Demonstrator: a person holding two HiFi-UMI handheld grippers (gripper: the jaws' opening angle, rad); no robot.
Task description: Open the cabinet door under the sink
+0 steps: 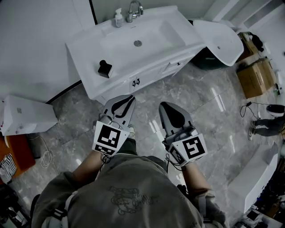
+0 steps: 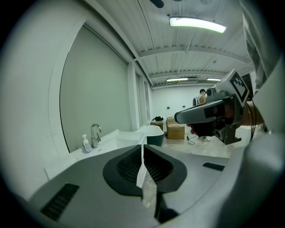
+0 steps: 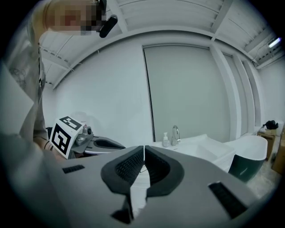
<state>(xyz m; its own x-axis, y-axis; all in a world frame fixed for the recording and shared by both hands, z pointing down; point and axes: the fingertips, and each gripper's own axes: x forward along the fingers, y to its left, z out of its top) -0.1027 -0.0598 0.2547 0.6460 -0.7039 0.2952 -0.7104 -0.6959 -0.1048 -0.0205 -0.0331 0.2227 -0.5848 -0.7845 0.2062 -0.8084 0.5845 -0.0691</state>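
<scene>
The white vanity with its sink [image 1: 138, 38] stands in front of me in the head view. Below the counter's front edge, the cabinet front shows as a narrow strip with two small dark knobs [image 1: 136, 82]. My left gripper [image 1: 130, 97] is shut and empty, its tip a short way in front of those knobs, not touching. To its right my right gripper [image 1: 164, 105] is also shut and empty. The left gripper view has the closed left gripper [image 2: 142, 149] before the sink [image 2: 111, 140]. The right gripper view has the closed right gripper [image 3: 144, 149] near the faucet [image 3: 175, 133].
On the counter are a faucet [image 1: 133, 9], a soap bottle [image 1: 118, 18] and a small black object [image 1: 105, 69]. A white bathtub [image 1: 218, 40] and cardboard boxes [image 1: 256, 75] lie to the right, a white box [image 1: 26, 116] to the left. Someone's legs [image 1: 267, 124] show at far right.
</scene>
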